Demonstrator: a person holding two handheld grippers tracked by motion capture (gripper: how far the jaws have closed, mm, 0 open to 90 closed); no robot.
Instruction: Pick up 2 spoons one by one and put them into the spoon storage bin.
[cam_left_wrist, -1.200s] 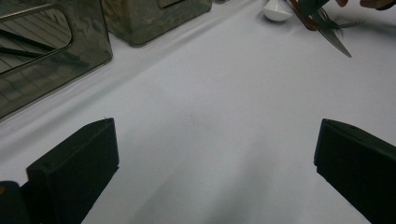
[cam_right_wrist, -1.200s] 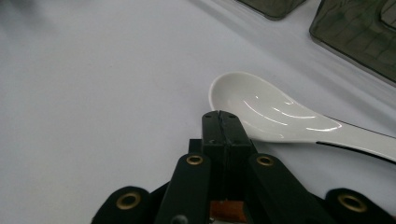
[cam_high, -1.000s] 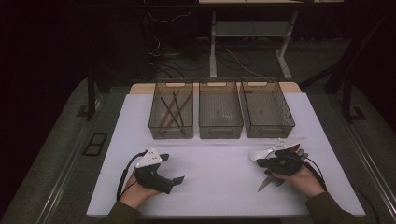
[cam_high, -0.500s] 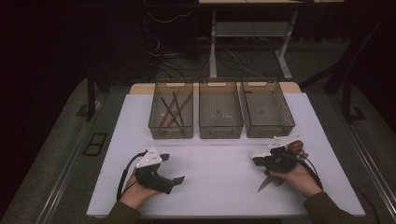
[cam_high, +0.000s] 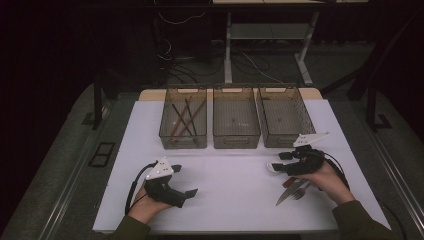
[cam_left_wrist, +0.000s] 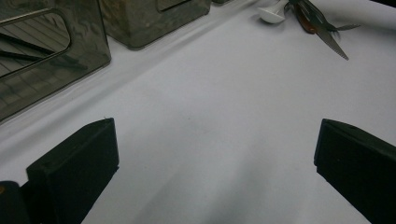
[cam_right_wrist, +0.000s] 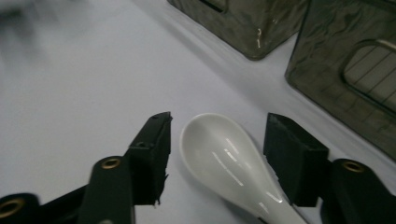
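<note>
Right gripper view: my right gripper (cam_right_wrist: 217, 140) has just been opening; the white spoon (cam_right_wrist: 224, 158) lies on the table between its spread jaws, untouched, handle toward me.

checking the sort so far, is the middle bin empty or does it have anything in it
Empty, as far as the high view shows: the middle bin shows bare mesh floor, while the left bin holds brown sticks.

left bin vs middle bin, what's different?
The left bin holds several long dark sticks lying crossed on its floor; the middle bin looks almost bare, with at most a tiny speck inside. The left bin ends the row, while the middle bin has a neighbour on each side. Both are smoky, see-through rectangular tubs of about equal size, side by side on the white table.
</note>
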